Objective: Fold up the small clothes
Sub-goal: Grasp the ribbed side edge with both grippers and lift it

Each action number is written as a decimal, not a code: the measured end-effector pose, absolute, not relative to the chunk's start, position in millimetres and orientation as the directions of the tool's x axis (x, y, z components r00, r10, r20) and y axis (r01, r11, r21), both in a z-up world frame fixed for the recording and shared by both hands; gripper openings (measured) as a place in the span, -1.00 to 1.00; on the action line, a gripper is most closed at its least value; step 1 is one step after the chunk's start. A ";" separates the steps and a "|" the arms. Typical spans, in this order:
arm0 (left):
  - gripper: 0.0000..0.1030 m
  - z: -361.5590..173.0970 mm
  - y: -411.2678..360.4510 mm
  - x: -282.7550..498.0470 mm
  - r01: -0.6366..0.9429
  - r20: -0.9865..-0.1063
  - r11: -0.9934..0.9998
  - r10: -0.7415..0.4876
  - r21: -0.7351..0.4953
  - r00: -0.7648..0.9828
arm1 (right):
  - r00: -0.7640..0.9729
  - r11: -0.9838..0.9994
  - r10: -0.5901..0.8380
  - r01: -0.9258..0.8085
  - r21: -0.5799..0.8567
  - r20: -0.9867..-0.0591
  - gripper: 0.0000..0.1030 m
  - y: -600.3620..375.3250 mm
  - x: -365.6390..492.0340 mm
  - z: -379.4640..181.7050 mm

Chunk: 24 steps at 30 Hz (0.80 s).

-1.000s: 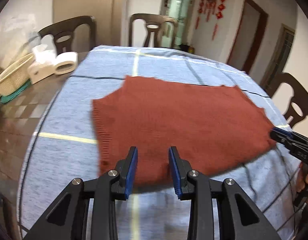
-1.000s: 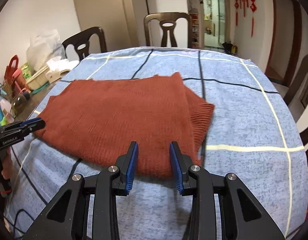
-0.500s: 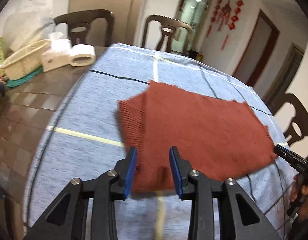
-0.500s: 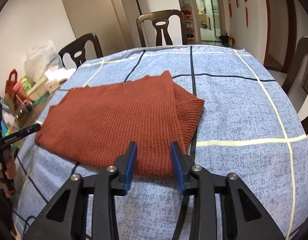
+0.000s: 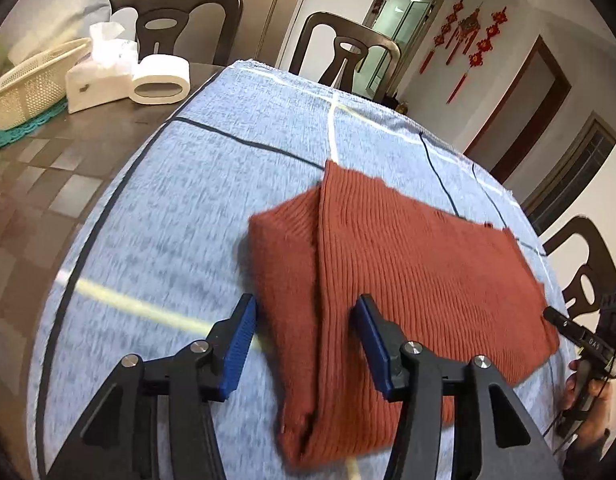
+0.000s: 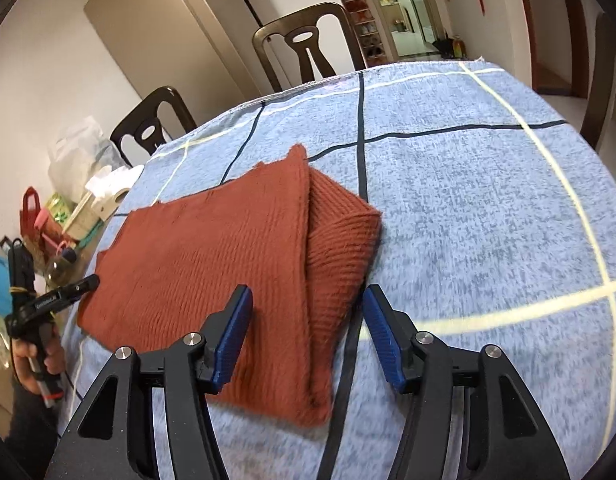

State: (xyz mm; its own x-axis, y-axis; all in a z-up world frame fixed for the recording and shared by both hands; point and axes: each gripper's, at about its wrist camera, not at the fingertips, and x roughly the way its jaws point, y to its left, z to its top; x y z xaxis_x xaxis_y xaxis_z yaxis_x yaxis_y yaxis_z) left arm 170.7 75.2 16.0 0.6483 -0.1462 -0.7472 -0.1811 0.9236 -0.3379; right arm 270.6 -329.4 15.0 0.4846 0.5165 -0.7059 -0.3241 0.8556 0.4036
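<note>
Both sets of jaws widened and slid outward toward the garment's ends | left gripper (image 5: 303, 342), right gripper (image 6: 308, 336): opening, gripping nothing | one rust-red ribbed knit sweater (image 5: 408, 280), sides folded in, flat on blue checked worktop cloth (image 6: 488, 208) | risk: thick flaps might spring open, or jaws snag cloth | count: one sweater, two grippers, three dark chairs

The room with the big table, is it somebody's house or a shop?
Most likely a home dining room. Dark dining chairs stand round a table under a blue checked cloth, red hanging decorations are on the wall, and a tissue box sits nearby.
</note>
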 end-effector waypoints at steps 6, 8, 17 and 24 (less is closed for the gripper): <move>0.10 17.0 63.3 174.7 -0.122 -0.726 0.920 -0.207 -0.372 0.656 | 0.441 0.809 0.587 -0.335 0.482 -0.679 0.12 -325.6 273.1 15.0; 0.10 17.0 60.8 170.3 -0.100 -0.719 0.919 -0.228 -0.382 0.656 | 0.426 0.799 0.600 -0.357 0.484 -0.677 0.13 -322.3 269.3 14.5; -0.37 16.1 57.4 179.9 -0.136 -0.743 0.938 -0.159 -0.320 0.650 | 0.439 0.839 0.543 -0.326 0.437 -0.716 -0.44 -313.4 283.5 11.9; -0.65 32.3 53.0 182.5 -0.123 -0.742 0.946 -0.152 -0.301 0.653 | 0.457 0.828 0.559 -0.339 0.446 -0.692 -0.74 -315.6 278.1 35.0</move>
